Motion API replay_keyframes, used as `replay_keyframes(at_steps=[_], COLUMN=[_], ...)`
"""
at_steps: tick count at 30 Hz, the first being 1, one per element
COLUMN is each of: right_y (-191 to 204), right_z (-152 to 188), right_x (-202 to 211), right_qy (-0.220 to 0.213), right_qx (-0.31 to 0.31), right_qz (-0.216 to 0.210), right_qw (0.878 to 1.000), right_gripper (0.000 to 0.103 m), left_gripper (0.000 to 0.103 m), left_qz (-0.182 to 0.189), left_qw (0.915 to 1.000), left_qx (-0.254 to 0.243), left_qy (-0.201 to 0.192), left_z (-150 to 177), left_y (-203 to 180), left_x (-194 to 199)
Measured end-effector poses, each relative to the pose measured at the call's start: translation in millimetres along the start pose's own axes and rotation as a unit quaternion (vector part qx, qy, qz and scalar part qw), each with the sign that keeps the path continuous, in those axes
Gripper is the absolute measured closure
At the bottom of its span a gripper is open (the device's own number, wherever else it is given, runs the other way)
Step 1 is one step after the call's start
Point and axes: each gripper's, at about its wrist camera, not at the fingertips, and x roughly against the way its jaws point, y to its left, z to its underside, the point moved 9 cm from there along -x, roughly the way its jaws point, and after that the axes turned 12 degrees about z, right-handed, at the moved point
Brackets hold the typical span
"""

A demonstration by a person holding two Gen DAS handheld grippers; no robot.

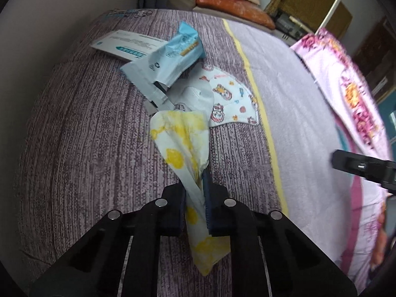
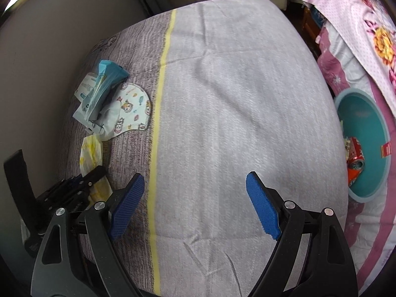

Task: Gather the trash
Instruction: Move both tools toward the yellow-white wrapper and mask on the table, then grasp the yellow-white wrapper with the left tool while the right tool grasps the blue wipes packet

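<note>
The left claw [image 1: 195, 198] pinches a yellow-stained tissue [image 1: 183, 136] over the bed [image 2: 235, 99]; the right claw [image 2: 195, 205] is spread. Wrapper [image 1: 168, 57] and mask [image 1: 230, 101] lie near the wall [image 2: 49, 44]; a teal bin [image 2: 366, 133] sits beside the bed.

1. The left gripper [image 1: 195, 198] has black plastic linkage arms with triangular cut-outs, joined by round silver pivot pins [image 1: 161, 202].
2. Its fingers end in square black blocks faced with dark blue ribbed pads [image 1: 207, 205].
3. The right gripper [image 2: 195, 206] has the same matte black arms, with long triangular openings and silver pivot heads [image 2: 288, 204].
4. Its pads [image 2: 262, 208] are bright blue, finely ribbed, with a serrated edge.
</note>
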Motion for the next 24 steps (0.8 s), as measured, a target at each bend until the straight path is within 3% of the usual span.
replay_keyframes(at_steps=[8, 13, 20, 24], right_y=[49.8, 94.3, 140.4, 152.5], right_z=[-33.8, -63.5, -104.4, -113.5], right_x=[-5.6, -13.6, -33.8, -51.0], right_qy=[-0.009, -0.009, -0.012, 0.005], right_qx=[0.043, 0.067, 0.075, 0.064], right_qz=[-0.010, -0.028, -0.047, -0.066], right_qw=[0.999, 0.997, 0.996, 0.996], right_gripper=[0.023, 0.023, 0.023, 0.042], left_gripper=[0.090, 0.090, 0.090, 0.090], left_qz=[0.047, 0.040, 0.040, 0.043], left_qw=[0.9967, 0.9941, 0.9931, 0.9934], left_qx=[0.048, 0.070, 0.084, 0.086], left_qy=[-0.046, -0.073, -0.072, -0.063], left_z=[-25.5, -48.3, -67.9, -68.0], left_y=[36.5, 67.1, 94.7, 98.3], left_x=[42.1, 55.6, 50.0, 43.6])
